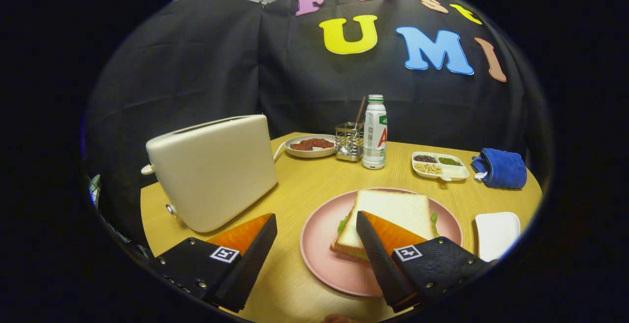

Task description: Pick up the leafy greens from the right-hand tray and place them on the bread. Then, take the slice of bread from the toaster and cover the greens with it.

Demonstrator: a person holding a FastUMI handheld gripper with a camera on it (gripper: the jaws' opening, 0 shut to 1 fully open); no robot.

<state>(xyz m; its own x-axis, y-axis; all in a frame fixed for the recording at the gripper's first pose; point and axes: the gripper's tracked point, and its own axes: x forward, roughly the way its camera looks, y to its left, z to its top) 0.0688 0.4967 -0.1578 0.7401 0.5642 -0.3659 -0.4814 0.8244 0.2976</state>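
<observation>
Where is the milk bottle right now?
In the gripper view, the milk bottle stands far beyond the open tool, right beside the wire cutlery holder, between the sausage plate and divided bean dish.

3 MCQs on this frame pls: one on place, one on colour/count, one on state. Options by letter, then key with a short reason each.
1. Where is the top slice of bread?
A. in the toaster
B. on the greens on the pink plate
C. on the white tray

2. What colour is the folded cloth at the far side of the table?
A. blue
B. red
C. yellow

3. What state is the gripper in?
A. shut on the bread
B. shut on the bottle
C. open, holding nothing

Key:
1 B: the slice lies on the pink plate with greens showing at its edges.
2 A: the cloth beside the divided dish is blue.
3 C: the fingers stand wide apart, bare table between them.
</observation>
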